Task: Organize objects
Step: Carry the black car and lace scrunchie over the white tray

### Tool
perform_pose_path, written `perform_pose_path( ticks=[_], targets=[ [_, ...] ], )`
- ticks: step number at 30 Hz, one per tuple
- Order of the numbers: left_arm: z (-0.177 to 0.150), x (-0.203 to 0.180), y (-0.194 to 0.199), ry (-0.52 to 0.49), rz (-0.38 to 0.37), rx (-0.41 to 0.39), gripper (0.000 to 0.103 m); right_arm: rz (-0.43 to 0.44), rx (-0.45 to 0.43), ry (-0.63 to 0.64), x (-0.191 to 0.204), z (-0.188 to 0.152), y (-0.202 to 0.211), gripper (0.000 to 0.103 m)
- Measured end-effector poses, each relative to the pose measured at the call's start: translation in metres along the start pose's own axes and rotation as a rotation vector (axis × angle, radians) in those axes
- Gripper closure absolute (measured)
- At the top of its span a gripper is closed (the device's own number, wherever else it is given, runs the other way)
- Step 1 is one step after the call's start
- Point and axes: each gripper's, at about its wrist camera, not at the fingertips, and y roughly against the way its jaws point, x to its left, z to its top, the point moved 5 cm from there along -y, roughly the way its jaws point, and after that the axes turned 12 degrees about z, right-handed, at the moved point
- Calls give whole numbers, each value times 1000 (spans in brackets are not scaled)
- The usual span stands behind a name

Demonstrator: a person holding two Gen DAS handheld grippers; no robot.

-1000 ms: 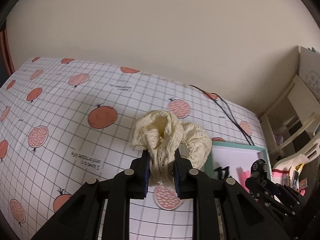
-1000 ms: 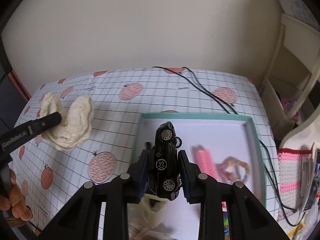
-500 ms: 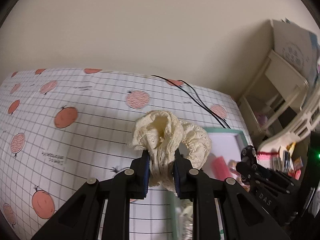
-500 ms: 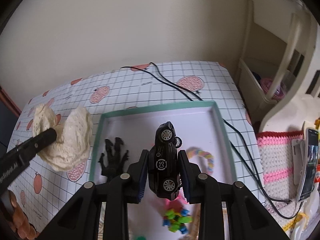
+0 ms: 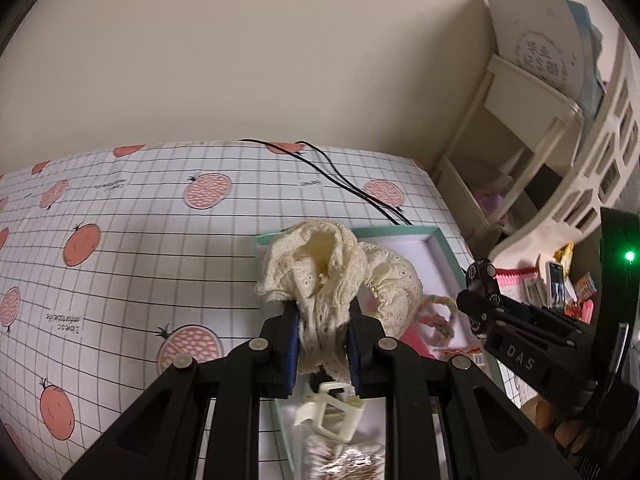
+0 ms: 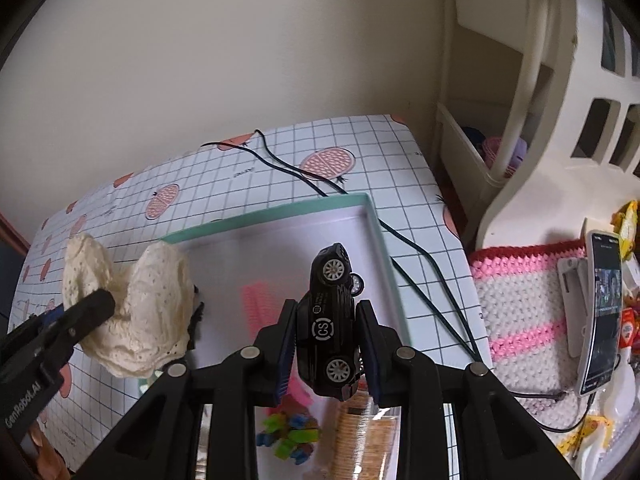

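Both tongs were clamped: the left tongs [image 5: 322, 344] gripped a cream lace scrunchie [image 5: 340, 276] above the near-left edge of the teal-rimmed tray [image 6: 376, 236] on the gridded worktop [image 5: 132, 248], and the right tongs [image 6: 328, 340] pinched a black toy car [image 6: 330, 320], turned on its side, over the tray's middle.
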Motion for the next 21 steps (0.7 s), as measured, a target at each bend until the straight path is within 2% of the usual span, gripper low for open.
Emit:
perform_pose_path(
  ticks=[12,21],
  targets=[
    [-14,-18,-14,-73,8,28,82,-22,42,9,-5,-10,-16,72],
    [-25,-19,-27,-77,21,80,82,-28,66,23,-3,-15,-24,72]
  ],
)
